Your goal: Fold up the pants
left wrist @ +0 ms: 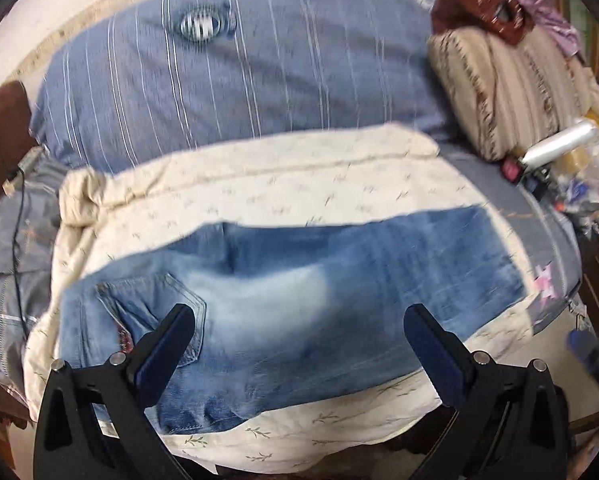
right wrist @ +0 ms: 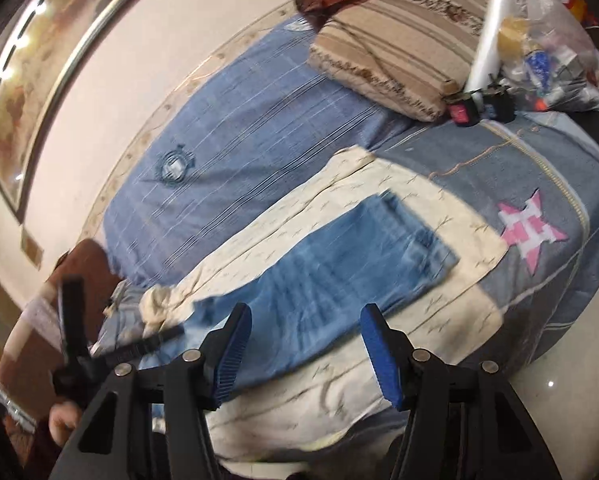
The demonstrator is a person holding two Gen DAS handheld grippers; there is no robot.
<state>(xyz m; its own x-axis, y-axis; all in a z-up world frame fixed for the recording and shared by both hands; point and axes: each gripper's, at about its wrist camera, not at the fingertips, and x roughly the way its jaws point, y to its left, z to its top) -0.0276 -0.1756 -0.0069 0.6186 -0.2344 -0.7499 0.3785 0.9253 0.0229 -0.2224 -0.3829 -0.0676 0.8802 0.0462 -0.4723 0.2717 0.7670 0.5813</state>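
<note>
Blue faded jeans (left wrist: 283,292) lie flat on a cream sheet (left wrist: 259,192) on the bed, waist and back pocket at the left, leg ends at the right. My left gripper (left wrist: 299,320) is open and empty, above the jeans' near edge. In the right wrist view the jeans (right wrist: 331,264) stretch from lower left to the hems at the upper right. My right gripper (right wrist: 305,320) is open and empty, hovering over the jeans' middle. The left gripper (right wrist: 111,340) shows blurred at the lower left.
A blue striped quilt (left wrist: 239,68) lies behind the sheet. A beige striped pillow (left wrist: 507,92) and a plastic bag of items (left wrist: 579,176) sit at the right. A grey cover with a pink star (right wrist: 531,228) lies by the bed edge. A cable (left wrist: 17,216) runs at the left.
</note>
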